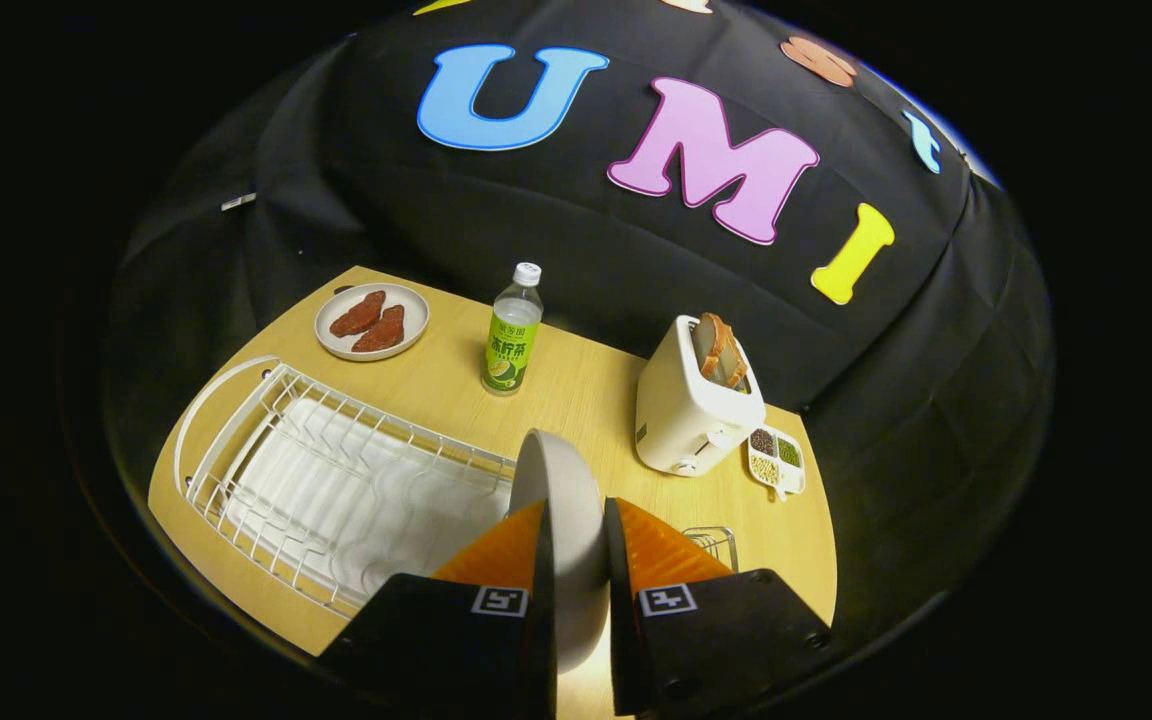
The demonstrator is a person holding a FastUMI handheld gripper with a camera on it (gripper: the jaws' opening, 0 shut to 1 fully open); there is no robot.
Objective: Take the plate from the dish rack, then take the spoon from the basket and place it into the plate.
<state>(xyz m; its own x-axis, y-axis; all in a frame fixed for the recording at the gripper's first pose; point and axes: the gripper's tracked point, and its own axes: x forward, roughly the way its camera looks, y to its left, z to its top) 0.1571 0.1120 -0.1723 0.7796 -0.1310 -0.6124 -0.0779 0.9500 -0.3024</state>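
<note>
A pale grey plate [564, 500] stands on edge between my two fingers, lifted above the table, and my gripper [576, 520] is shut on it. Just left of the fingers and below the plate lies the white wire dish rack [316, 470], its slots bare. Part of a small wire basket [714, 545] peeks out behind my right finger [656, 550]; I cannot see a spoon in it.
On the wooden table [576, 390] beyond the fingers stand a green-labelled bottle [513, 335], a white toaster [693, 405] with toast in it, a small divided dish of grains [776, 458] and a plate with reddish-brown food [372, 321].
</note>
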